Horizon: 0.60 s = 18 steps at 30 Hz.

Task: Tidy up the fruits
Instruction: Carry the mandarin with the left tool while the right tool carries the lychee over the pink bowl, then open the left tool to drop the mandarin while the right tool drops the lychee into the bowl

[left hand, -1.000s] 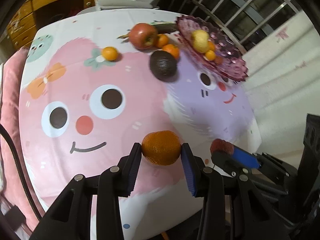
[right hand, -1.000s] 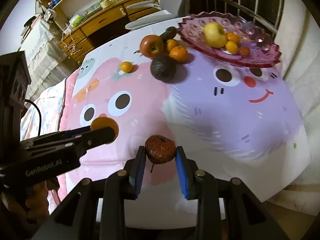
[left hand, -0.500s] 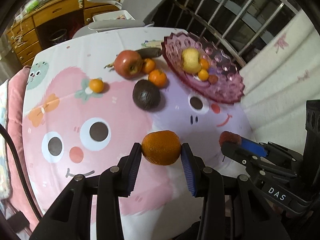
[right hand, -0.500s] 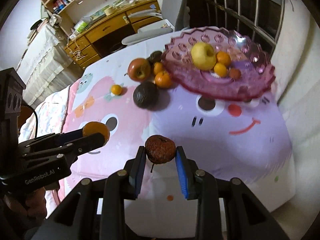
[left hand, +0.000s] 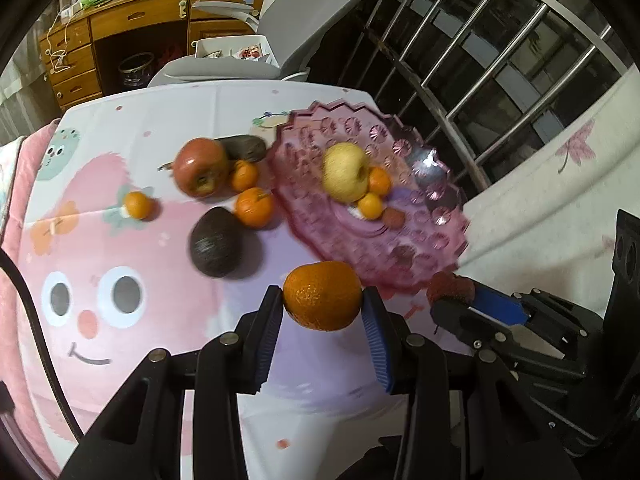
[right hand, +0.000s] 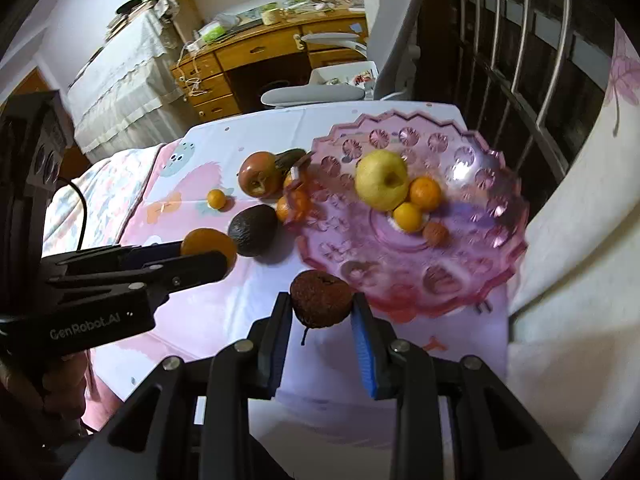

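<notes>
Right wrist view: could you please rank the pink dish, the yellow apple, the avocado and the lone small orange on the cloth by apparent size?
1. pink dish
2. yellow apple and avocado, too alike to rank
3. small orange

The only readable lettering is "GenRobot.AI", printed in pale grey on the side of the black plastic body of the left tongs [right hand: 208,258], at the near left of the right wrist view. Nothing legible shows in the left wrist view; papers and boxes on the far wooden desk [right hand: 256,50] are too small to read.
</notes>
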{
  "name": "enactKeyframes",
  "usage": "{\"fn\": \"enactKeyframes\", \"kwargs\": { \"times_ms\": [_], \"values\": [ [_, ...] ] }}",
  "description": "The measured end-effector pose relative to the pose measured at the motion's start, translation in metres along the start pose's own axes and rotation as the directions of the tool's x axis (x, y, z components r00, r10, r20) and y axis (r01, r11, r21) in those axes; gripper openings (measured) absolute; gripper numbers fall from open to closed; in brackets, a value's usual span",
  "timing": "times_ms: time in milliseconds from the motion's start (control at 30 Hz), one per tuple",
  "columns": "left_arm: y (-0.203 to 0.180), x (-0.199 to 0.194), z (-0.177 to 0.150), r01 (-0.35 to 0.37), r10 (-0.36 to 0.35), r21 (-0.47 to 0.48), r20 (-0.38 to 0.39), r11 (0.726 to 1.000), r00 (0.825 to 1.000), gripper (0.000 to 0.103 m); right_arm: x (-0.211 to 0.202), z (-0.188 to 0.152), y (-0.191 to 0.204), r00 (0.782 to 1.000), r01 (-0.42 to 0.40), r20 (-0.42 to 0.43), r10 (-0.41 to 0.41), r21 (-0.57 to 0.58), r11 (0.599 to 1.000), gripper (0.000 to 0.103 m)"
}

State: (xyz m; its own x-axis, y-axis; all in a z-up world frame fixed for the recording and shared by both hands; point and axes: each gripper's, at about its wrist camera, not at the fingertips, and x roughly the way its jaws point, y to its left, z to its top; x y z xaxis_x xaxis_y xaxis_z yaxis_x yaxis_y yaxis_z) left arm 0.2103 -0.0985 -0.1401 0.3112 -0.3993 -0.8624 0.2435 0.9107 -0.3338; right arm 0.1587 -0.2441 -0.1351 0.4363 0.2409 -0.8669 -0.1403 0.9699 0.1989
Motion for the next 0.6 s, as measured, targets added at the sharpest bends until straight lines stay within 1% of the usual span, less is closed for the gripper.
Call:
{"fn": "enactKeyframes", "kwargs": {
  "times_ms": [133, 300, 433, 600],
  "values": [
    [-0.022, 0.013, 0.010, 0.013, -0.012, -0.020, 0.021, 1.000, 1.000, 0.039, -0.002, 0.006, -0.025, 1.000, -0.010, 0.010, 0.010, -0.037, 0.999, 0.030],
    [-0.042, 0.031, 0.022, 0.016, -0.015, -0.028, 0.023, 0.999, 1.000, 0.039, 0.002, 0.013, -0.050, 1.000, -0.006, -0.003, 0.006, -0.045, 0.999, 0.030],
    [-0.055, 0.045, 0.030, 0.013, -0.012, -0.034, 0.021, 0.999, 1.000, 0.039, 0.007, 0.017, -0.067, 1.000, -0.007, -0.016, 0.007, -0.039, 0.999, 0.031],
    [-0.059, 0.055, 0.033, 0.019, -0.018, -0.047, 0.011, 0.999, 1.000, 0.039, 0.020, 0.019, -0.085, 0.998, -0.020, -0.064, 0.020, 0.003, 1.000, 0.031]
  ]
}}
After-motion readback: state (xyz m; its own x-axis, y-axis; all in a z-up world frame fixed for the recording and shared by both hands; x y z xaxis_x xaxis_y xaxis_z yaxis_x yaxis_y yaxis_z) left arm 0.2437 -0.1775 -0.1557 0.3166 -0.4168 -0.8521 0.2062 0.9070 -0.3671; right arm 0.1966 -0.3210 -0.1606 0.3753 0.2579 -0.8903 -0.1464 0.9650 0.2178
